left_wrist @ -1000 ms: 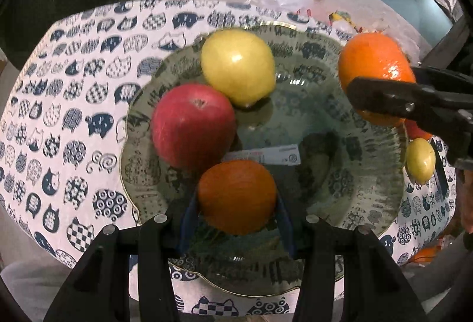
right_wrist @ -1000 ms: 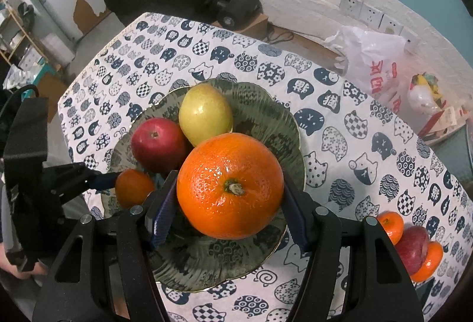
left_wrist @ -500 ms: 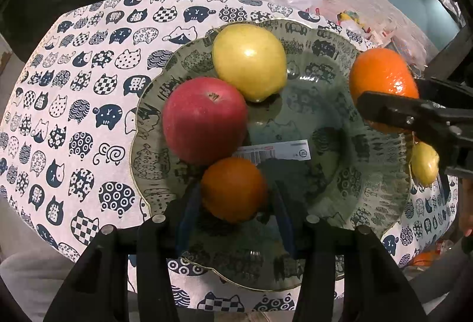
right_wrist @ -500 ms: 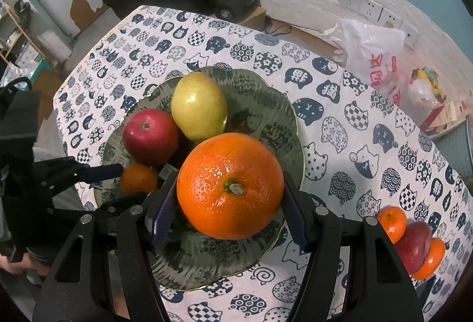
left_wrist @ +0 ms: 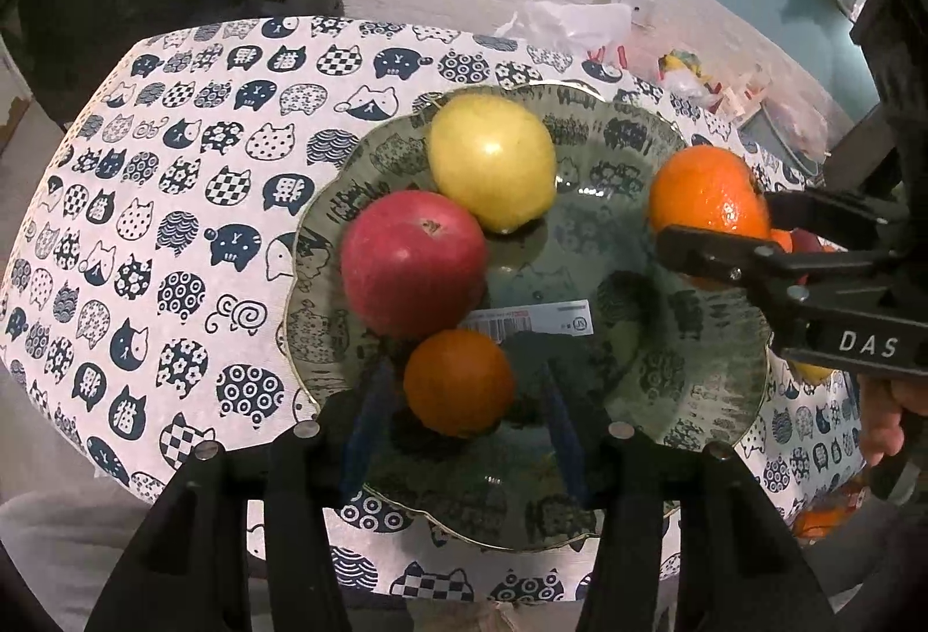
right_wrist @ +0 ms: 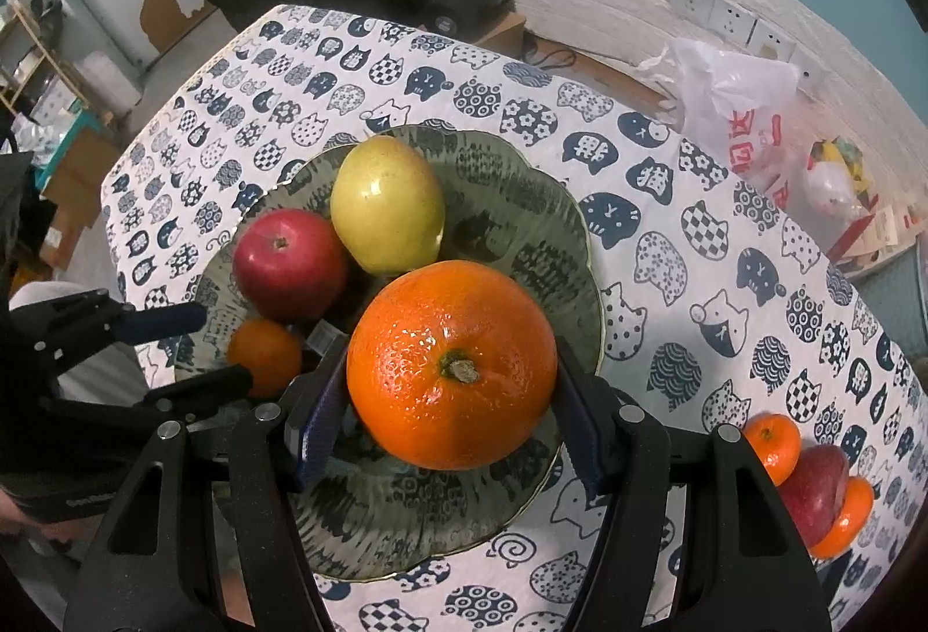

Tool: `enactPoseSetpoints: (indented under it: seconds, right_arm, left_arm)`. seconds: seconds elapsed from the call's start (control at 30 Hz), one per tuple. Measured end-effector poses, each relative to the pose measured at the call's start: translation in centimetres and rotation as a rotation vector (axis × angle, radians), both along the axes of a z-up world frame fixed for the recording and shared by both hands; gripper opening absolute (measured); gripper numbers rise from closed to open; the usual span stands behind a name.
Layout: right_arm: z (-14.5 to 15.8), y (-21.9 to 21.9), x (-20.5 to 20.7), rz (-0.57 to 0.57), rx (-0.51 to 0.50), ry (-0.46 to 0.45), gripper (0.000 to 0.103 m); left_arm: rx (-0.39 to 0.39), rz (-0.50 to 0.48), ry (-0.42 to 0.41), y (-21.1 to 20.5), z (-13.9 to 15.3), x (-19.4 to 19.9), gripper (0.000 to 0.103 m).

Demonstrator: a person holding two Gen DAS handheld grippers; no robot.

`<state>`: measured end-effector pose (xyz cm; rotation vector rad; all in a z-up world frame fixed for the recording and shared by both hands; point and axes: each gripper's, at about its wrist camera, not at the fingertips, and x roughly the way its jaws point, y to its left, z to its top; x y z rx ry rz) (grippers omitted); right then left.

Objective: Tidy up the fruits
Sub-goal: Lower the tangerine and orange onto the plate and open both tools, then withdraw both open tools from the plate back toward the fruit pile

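Observation:
A green glass plate (left_wrist: 667, 377) (right_wrist: 522, 203) holds a red apple (left_wrist: 413, 262) (right_wrist: 289, 262), a yellow pear (left_wrist: 492, 168) (right_wrist: 385, 210) and a small orange (left_wrist: 458, 389) (right_wrist: 264, 355). My left gripper (left_wrist: 458, 435) is open; the small orange lies on the plate between its blue pads, apart from them. My right gripper (right_wrist: 449, 429) is shut on a large orange (right_wrist: 452, 364) (left_wrist: 709, 203) and holds it above the plate's right side.
The table has a cat-print cloth (left_wrist: 174, 203). A small orange (right_wrist: 771, 445), a red apple (right_wrist: 816, 493) and another orange (right_wrist: 844, 519) lie at the table's right edge. A white plastic bag (right_wrist: 731, 104) lies behind the table.
My left gripper has opened, let go of the small orange on the plate and drawn back. My right gripper still holds the large orange and has barely moved.

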<state>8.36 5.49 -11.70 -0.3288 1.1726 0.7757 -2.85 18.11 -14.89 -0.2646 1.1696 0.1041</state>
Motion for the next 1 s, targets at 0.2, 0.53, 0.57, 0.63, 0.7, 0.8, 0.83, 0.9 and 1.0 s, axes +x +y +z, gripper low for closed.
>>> enactPoseSetpoints:
  seconds: [0.2, 0.53, 0.57, 0.63, 0.7, 0.8, 0.83, 0.9, 1.0]
  right_arm:
    - [-0.17, 0.41, -0.31, 0.021, -0.022, -0.028, 0.066]
    - [-0.3, 0.11, -0.19, 0.016, -0.017, -0.025, 0.063]
    - [-0.33, 0.16, -0.23, 0.019, -0.02, -0.026, 0.063]
    - [-0.35, 0.2, -0.33, 0.022, -0.023, -0.031, 0.063]
    - [-0.35, 0.16, -0.33, 0.022, -0.022, -0.03, 0.063]
    - [-0.36, 0.13, -0.31, 0.02, -0.02, -0.028, 0.063]
    - [-0.36, 0.12, -0.32, 0.02, -0.02, -0.027, 0.063]
    - [-0.38, 0.12, -0.34, 0.021, -0.022, -0.029, 0.063]
    - [-0.35, 0.09, -0.32, 0.02, -0.02, -0.032, 0.063]
  left_arm:
    - [0.005, 0.007, -0.009, 0.21, 0.22, -0.18, 0.055]
    - [0.01, 0.001, -0.008, 0.07, 0.31, -0.33, 0.055]
    - [0.01, 0.002, -0.01, 0.05, 0.38, -0.35, 0.055]
    - [0.01, 0.001, -0.012, 0.04, 0.44, -0.37, 0.055]
    - [0.011, 0.0, -0.014, 0.0, 0.5, -0.42, 0.055]
    - [0.014, -0.001, -0.013, -0.05, 0.51, -0.46, 0.055]
    - [0.015, 0.0, -0.013, -0.06, 0.51, -0.47, 0.055]
    - [0.015, 0.0, -0.014, -0.05, 0.52, -0.48, 0.056]
    - [0.012, 0.001, -0.018, -0.05, 0.53, -0.39, 0.056]
